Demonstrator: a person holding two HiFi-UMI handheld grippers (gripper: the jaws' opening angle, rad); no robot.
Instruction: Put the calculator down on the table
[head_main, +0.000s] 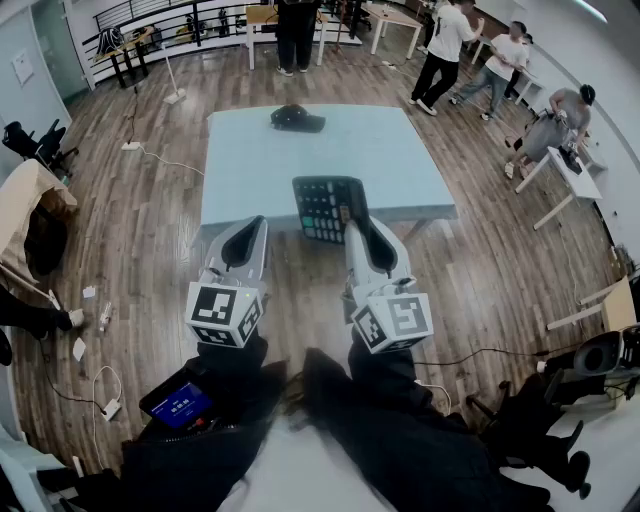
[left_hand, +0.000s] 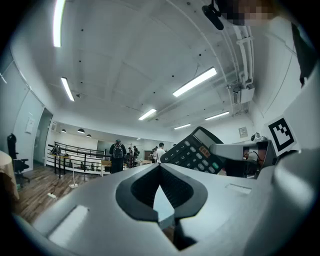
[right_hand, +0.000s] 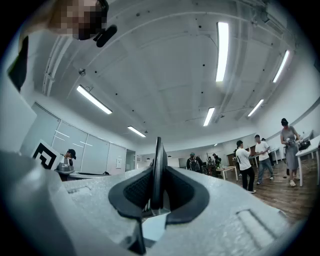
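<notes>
A black calculator hangs in the air over the near edge of the pale blue table, keys facing up. My right gripper is shut on its near right edge. The right gripper view shows the calculator edge-on, upright, pinched between the two dark pads. My left gripper sits to the left of the calculator, apart from it, shut with nothing in it. In the left gripper view its tips meet, and the calculator tilts up at the right.
A black object lies at the table's far edge. The wooden floor around holds cables and a power strip. Several people stand by white tables at the back right. A dark office chair is at the left.
</notes>
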